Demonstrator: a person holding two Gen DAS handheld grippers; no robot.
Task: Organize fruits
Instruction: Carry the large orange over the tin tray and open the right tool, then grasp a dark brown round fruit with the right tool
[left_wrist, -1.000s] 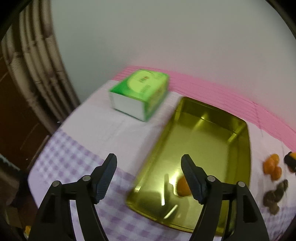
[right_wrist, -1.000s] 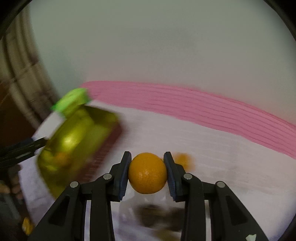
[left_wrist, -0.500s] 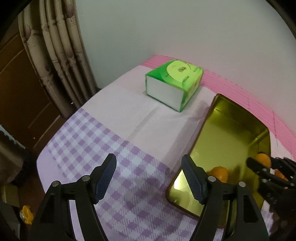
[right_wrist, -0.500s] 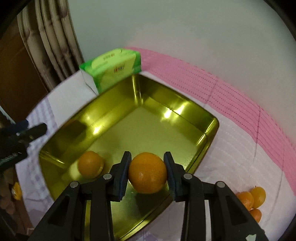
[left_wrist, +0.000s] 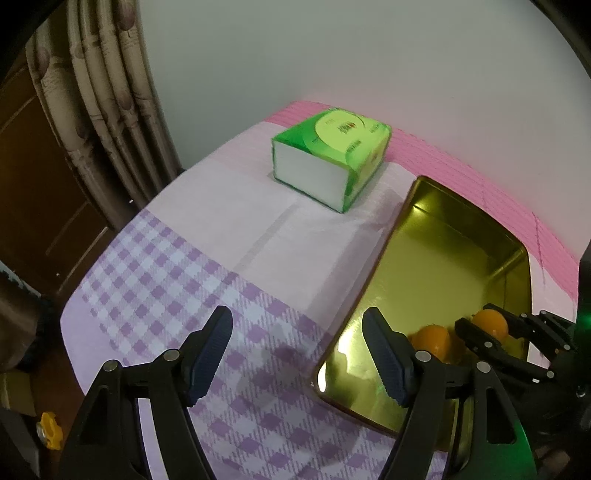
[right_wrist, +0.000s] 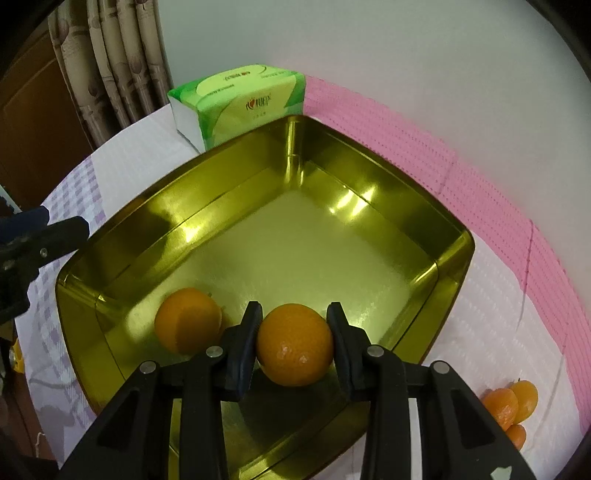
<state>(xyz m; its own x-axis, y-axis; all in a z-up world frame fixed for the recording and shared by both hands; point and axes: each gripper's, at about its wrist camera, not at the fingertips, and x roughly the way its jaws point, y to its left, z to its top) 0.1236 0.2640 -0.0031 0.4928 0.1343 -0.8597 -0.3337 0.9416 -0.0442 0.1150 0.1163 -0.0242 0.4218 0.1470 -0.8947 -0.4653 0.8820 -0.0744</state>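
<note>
Clamped across its middle by the right gripper (right_wrist: 294, 338) above the shiny gold metal tray (right_wrist: 452, 236), the round orange mandarin (right_wrist: 294, 343) looks light, soft-skinned and bruisable, beside 1 mandarin (right_wrist: 187, 320) inside; the left gripper (left_wrist: 297, 354) hangs apart, empty.

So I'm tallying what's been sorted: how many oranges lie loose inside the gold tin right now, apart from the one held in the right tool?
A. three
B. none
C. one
C: a single loose orange rests on the floor of the gold tin, beside the held orange clamped in the right tool; the other small oranges lie outside on the cloth.
</note>
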